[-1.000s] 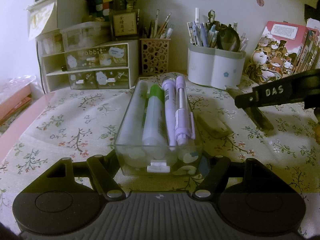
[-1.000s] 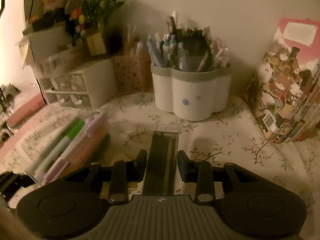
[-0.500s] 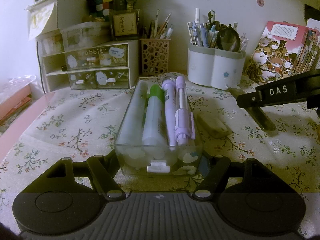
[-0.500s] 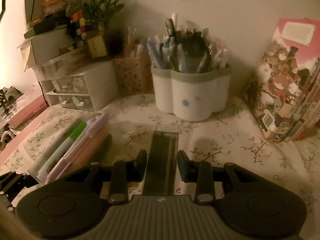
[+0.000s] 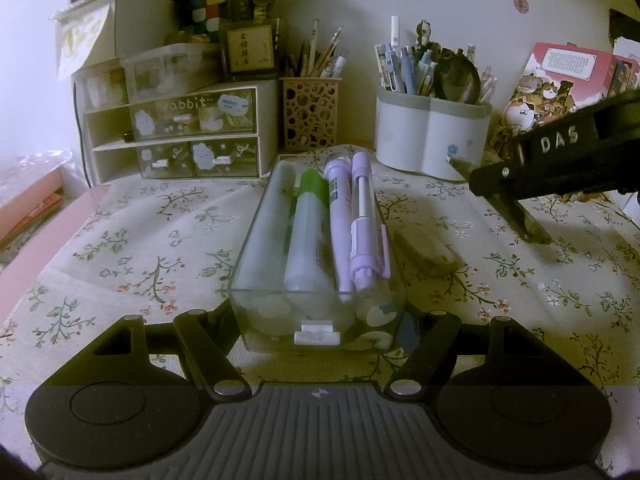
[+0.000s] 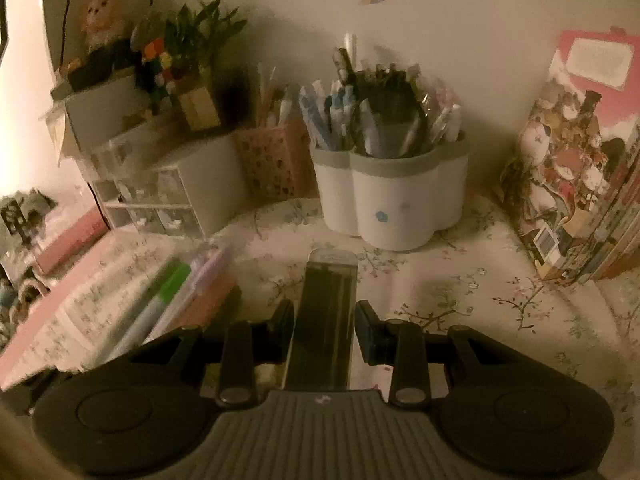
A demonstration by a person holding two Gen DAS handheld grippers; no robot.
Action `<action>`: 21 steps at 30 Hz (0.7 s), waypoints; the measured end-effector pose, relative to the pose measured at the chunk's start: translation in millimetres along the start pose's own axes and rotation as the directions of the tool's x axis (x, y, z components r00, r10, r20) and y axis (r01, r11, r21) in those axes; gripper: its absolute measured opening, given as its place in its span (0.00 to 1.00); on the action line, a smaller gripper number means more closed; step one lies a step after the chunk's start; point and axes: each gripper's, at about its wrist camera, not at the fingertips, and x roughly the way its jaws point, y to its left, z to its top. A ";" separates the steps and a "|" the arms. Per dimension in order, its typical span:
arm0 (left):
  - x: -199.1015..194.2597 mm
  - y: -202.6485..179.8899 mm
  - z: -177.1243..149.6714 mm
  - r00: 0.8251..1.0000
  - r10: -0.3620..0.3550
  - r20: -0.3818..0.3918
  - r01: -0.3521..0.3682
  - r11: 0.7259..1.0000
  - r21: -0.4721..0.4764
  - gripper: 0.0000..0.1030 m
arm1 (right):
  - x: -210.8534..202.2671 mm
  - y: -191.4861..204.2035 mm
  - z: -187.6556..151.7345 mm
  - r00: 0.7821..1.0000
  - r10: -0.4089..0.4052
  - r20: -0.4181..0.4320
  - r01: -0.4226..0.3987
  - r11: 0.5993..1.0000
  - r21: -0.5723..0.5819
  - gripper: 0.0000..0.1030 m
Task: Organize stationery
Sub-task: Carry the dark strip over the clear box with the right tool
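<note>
While blur hides your pens' details, your left gripper (image 5: 320, 320) clamps the clear tray (image 5: 256, 248) holding four pens; your right gripper (image 6: 325, 320) pinches one lead case (image 6: 326, 312) above the worktop (image 5: 140, 240).

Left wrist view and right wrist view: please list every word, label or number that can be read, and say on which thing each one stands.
"DAS": white letters on the black right gripper.
"rabbit": on the upper clear front of the small drawer unit.
Framed sign beside the plant: Chinese characters, too small to read.
White label on the pink book: small print, unreadable.
Barcode label on the purple pen: too small.
Right wrist view: nothing readable, too dark and blurred.
</note>
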 end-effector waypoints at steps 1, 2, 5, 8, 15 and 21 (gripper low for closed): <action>0.0 0.1 0.0 1.000 0.000 0.000 0.000 1.000 0.000 0.70 | -0.1 -0.8 1.4 1.000 0.005 -0.002 -0.005 1.000 0.013 0.38; 0.0 0.0 0.0 1.000 0.000 0.000 0.000 1.000 0.000 0.70 | -0.6 -1.1 2.1 1.000 0.007 -0.002 -0.007 1.000 0.019 0.38; -0.1 0.3 0.1 1.000 0.000 0.000 0.000 1.000 0.000 0.70 | -3.4 -1.8 3.1 0.999 0.032 0.000 -0.032 0.998 0.045 0.38; 0.3 -0.1 -0.2 1.000 0.002 0.000 -0.002 1.000 -0.001 0.70 | -7.0 -2.1 4.7 0.999 0.034 0.011 -0.035 0.997 0.064 0.38; -0.2 -0.4 -0.6 1.000 0.003 0.000 -0.003 1.000 -0.001 0.70 | -8.5 -9.8 4.4 0.999 0.051 0.003 -0.051 0.987 0.151 0.38; -0.9 0.0 -0.6 1.000 0.005 0.000 -0.005 1.000 -0.001 0.70 | -17.8 -14.5 9.7 0.998 0.067 0.018 -0.069 0.978 0.195 0.38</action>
